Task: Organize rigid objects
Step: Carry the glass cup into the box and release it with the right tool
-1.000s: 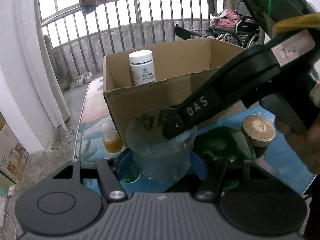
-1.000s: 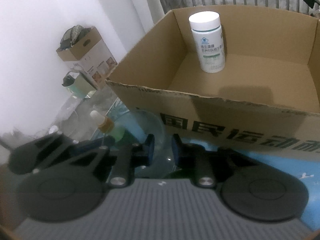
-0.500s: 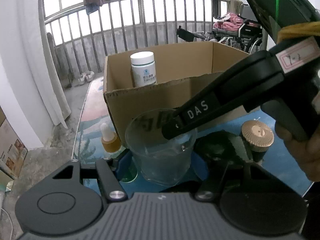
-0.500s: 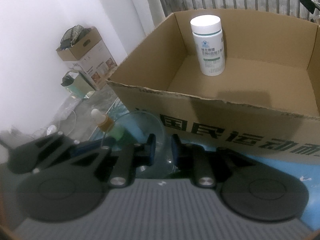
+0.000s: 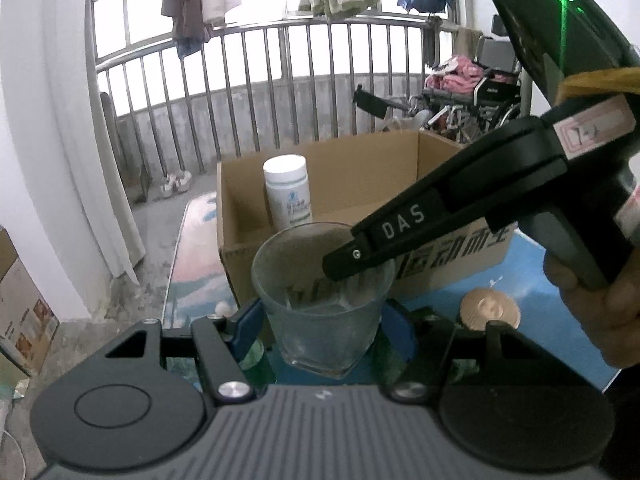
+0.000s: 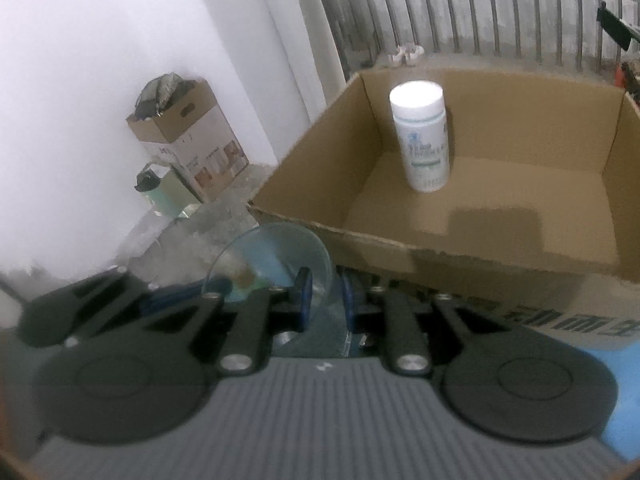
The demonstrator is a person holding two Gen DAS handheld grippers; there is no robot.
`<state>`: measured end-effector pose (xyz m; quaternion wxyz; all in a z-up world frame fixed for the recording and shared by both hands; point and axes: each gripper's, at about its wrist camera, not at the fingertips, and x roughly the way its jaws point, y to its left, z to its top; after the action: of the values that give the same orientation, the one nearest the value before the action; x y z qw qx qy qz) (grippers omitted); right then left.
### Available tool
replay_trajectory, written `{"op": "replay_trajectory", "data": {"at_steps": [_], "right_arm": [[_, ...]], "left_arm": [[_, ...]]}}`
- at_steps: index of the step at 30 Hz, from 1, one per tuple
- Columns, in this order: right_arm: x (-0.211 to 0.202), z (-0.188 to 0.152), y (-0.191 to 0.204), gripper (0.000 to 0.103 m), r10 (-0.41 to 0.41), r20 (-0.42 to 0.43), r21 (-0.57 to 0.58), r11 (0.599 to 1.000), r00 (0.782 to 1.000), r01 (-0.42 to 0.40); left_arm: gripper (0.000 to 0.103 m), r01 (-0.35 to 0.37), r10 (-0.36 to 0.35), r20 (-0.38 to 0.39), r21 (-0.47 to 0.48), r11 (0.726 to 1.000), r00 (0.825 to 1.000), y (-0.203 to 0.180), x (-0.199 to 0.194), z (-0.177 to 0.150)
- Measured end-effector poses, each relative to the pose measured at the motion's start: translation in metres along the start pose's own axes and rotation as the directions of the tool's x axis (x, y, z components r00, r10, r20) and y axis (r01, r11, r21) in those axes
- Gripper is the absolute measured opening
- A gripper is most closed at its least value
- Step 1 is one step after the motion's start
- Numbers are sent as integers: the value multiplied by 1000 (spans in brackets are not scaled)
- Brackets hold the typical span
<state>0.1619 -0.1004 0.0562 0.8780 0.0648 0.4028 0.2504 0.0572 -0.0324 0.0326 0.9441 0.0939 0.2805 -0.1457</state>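
Note:
A clear glass tumbler hangs in the air in front of an open cardboard box. My right gripper is shut on the glass, pinching its rim wall; it shows from the side in the left wrist view. My left gripper is open, its blue pads either side of the glass base without gripping it. A white pill bottle stands upright in the box's far left corner, and shows in the right wrist view.
A copper-coloured round lid and a dark green object lie on the blue mat below. A dropper bottle is mostly hidden behind the left finger. Metal railing stands behind the box. Cartons sit on the floor at left.
The right gripper has lifted the glass off the mat and raised it toward the box rim. The left gripper rose with it, still open around the glass.

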Motion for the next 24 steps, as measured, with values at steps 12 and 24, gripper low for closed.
{"op": "replay_trajectory", "data": {"at_steps": [12, 24], "right_arm": [[-76, 26, 13, 15, -32, 126, -65, 997, 992, 40], [-111, 70, -48, 15, -127, 151, -36, 990, 980, 134]], "left_arm": [[67, 11, -21, 153, 68, 998, 988, -23, -39, 47], [67, 141, -149, 134, 71, 987, 980, -51, 14, 101]]}}
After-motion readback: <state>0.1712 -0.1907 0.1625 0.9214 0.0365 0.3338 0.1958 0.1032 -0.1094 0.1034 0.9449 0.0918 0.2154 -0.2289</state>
